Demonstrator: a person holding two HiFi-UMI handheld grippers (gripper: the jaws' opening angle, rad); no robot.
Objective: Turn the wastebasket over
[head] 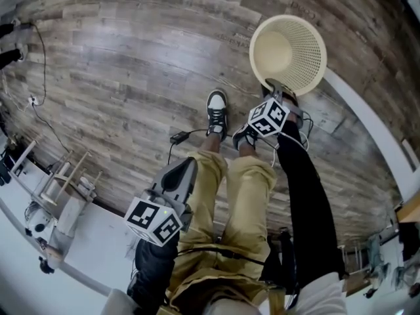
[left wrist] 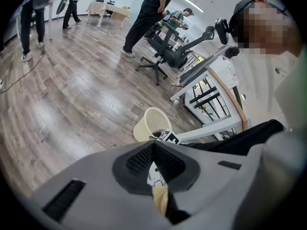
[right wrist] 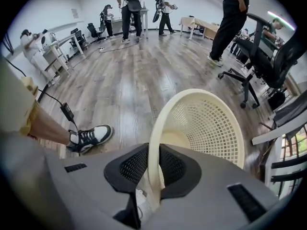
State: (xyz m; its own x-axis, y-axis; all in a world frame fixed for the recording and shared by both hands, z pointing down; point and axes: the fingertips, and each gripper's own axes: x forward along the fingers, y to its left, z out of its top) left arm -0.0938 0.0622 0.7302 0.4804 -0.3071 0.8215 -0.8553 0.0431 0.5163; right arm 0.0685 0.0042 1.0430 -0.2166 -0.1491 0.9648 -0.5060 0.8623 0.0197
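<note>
An open-plan office or lab workroom is shown. A wood-look plank floor [head: 131, 64] is laid throughout. Black swivel chairs [left wrist: 163, 56] are drawn up beside white desks [head: 367, 120], and monitor arms [left wrist: 207, 32] are fitted above one of them. A wooden table [right wrist: 201, 27] is set toward the far wall. A cream mesh wastebasket [head: 289, 51] is seen near one desk. Cables [head: 42, 64] are trailed over the floor, a strip light [left wrist: 201, 6] is mounted overhead, and several standing people [right wrist: 128, 4] are spread about the room
</note>
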